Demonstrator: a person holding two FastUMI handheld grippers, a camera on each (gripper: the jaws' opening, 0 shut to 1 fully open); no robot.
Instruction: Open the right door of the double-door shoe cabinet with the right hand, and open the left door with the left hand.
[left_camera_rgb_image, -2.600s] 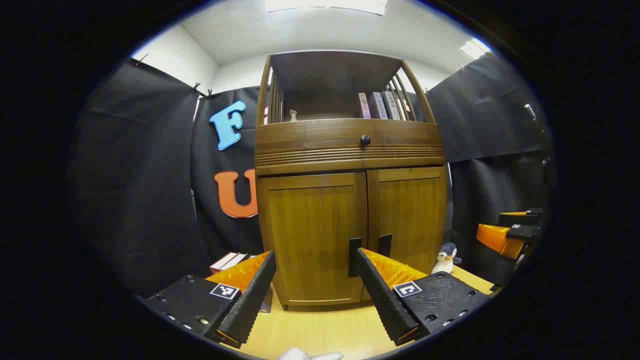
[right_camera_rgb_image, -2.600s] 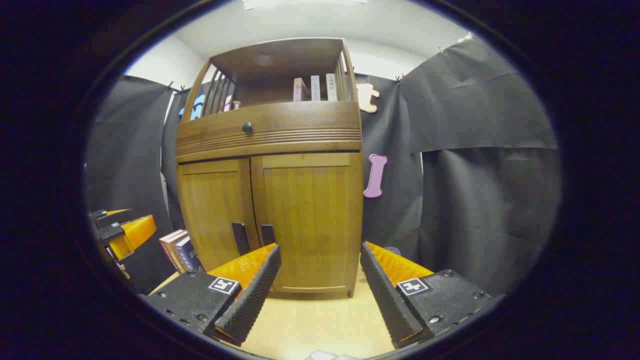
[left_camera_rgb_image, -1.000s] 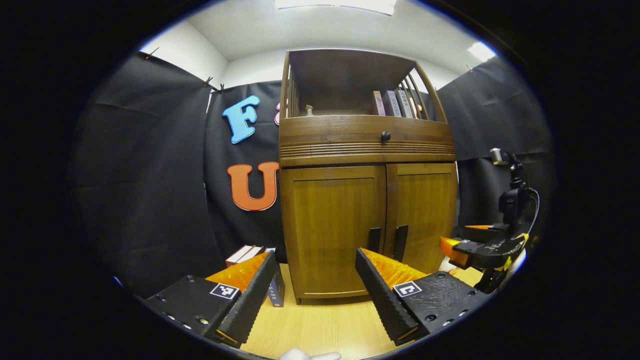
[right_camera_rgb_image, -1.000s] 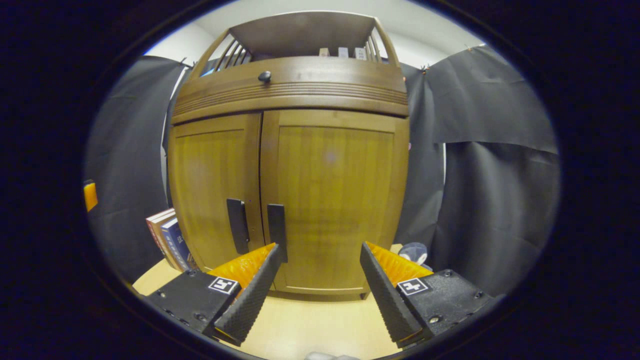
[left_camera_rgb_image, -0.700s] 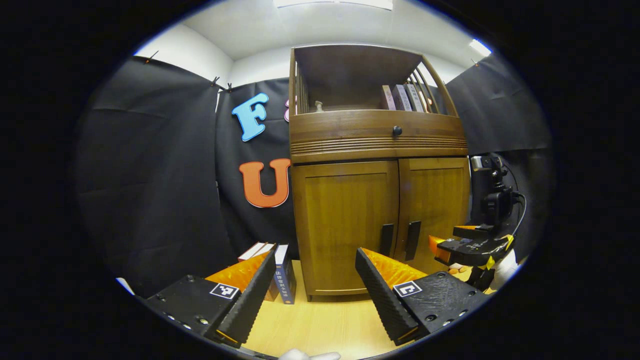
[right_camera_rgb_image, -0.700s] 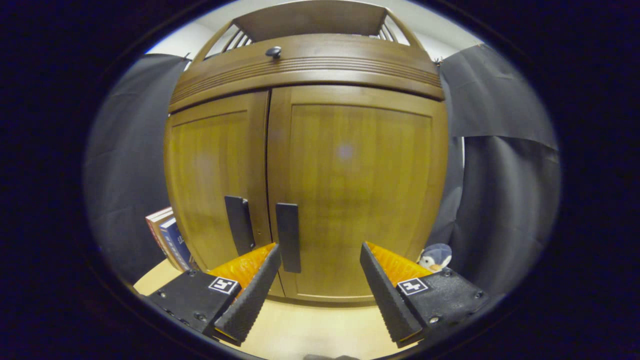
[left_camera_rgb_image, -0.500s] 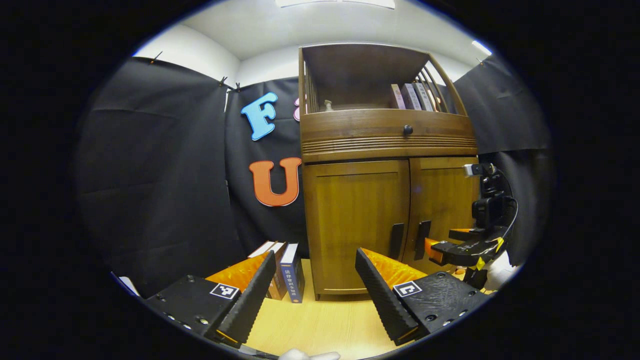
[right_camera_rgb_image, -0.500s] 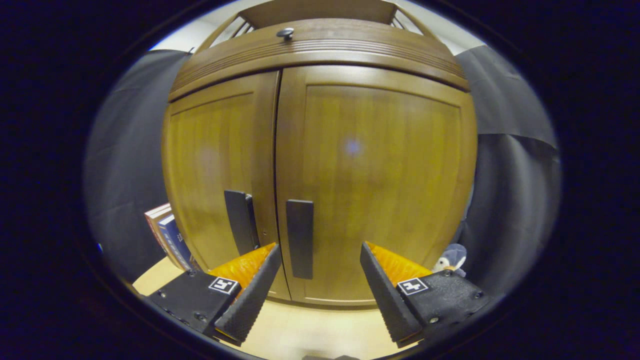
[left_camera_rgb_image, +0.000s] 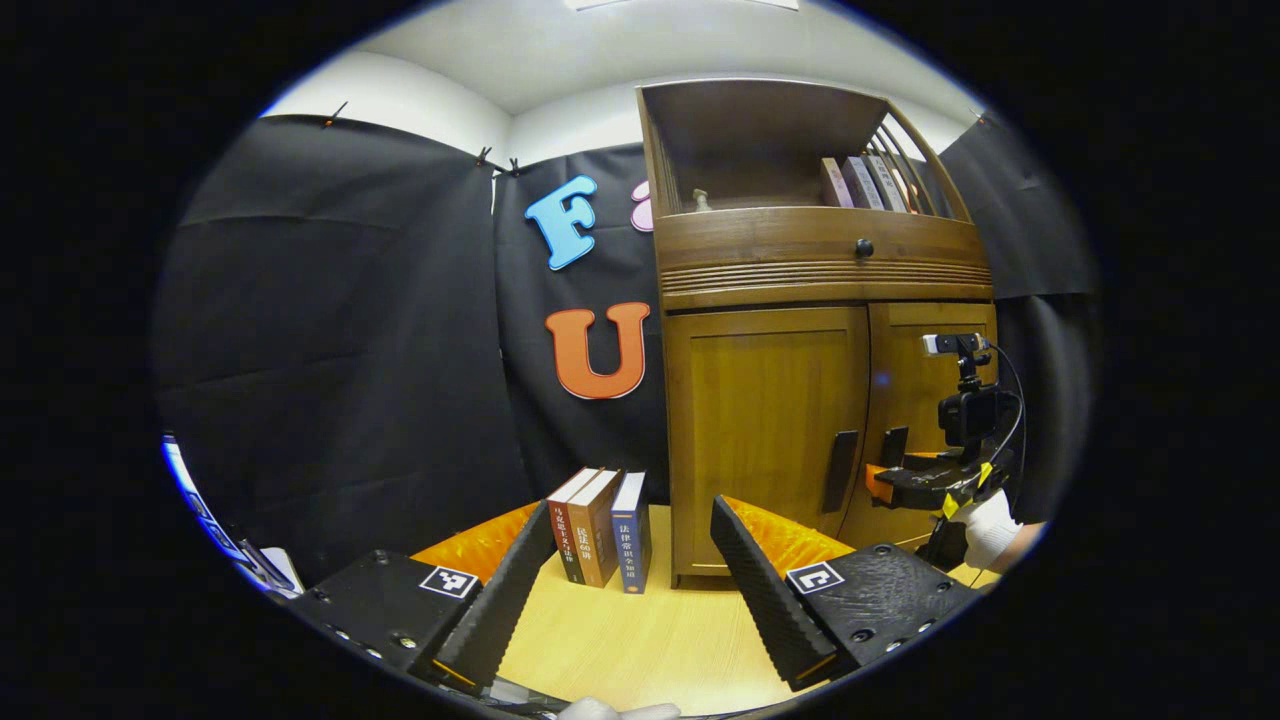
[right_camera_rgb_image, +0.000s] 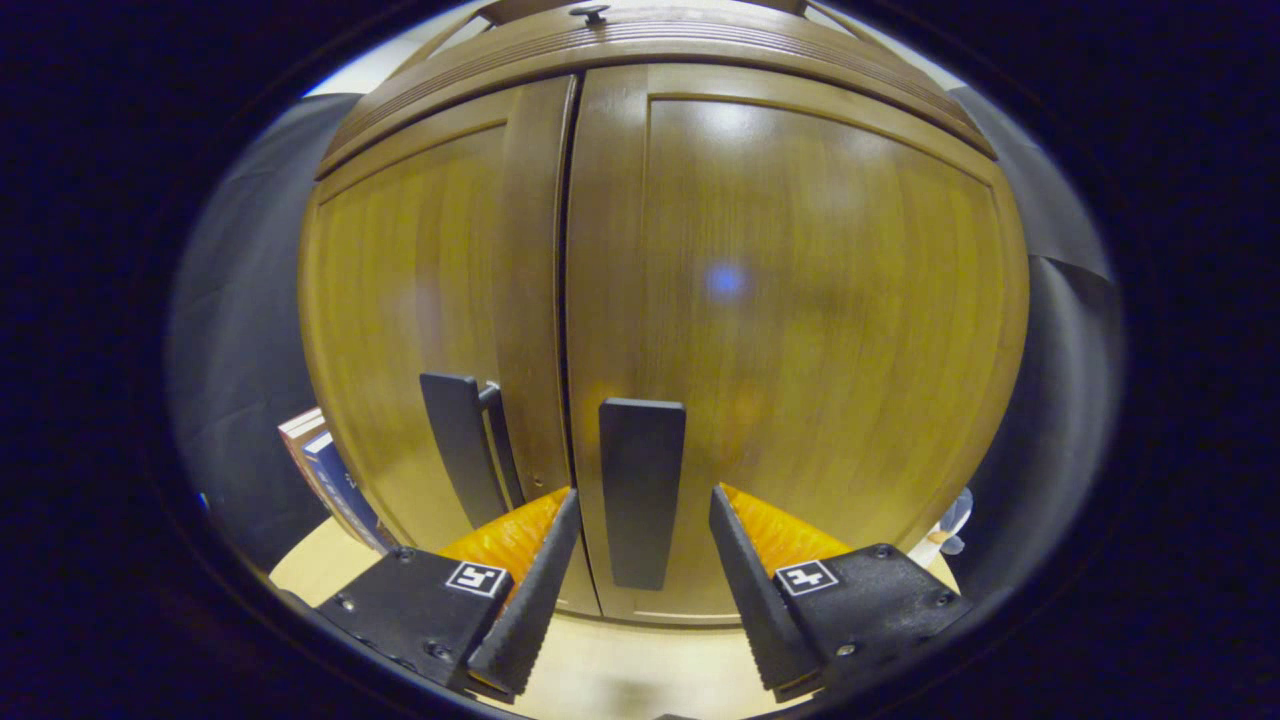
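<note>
A: Where's the right gripper (right_camera_rgb_image: 640, 560)?
B: Right up at the cabinet (right_camera_rgb_image: 800, 300). Its jaws stand apart with the right door's handle (right_camera_rgb_image: 642, 490) between them, a gap showing on each side, so neither finger presses on it. In the left gripper view the right gripper (left_camera_rgb_image: 905, 482) sits at that handle (left_camera_rgb_image: 893, 445), held by a hand (left_camera_rgb_image: 985, 528) in a white glove.

A: And the left gripper (left_camera_rgb_image: 630, 570)?
B: Spread wide, holding nothing, well back from the cabinet (left_camera_rgb_image: 765, 420) over the light wood floor (left_camera_rgb_image: 640, 630).

A: The doors?
B: Both shut. The right door (right_camera_rgb_image: 800, 330) and left door (right_camera_rgb_image: 420, 320) meet at the middle seam; the left handle (right_camera_rgb_image: 455, 445) hangs just beside the seam, free. From the left gripper view the left door (left_camera_rgb_image: 765, 420) and its handle (left_camera_rgb_image: 838, 470) lie ahead and to the right of the fingers.

A: Anything around it?
B: Three books (left_camera_rgb_image: 600, 540) stand upright on the floor just left of the cabinet. More books (left_camera_rgb_image: 865, 182) lean on its open top shelf, above a drawer with a dark knob (left_camera_rgb_image: 863, 246).
</note>
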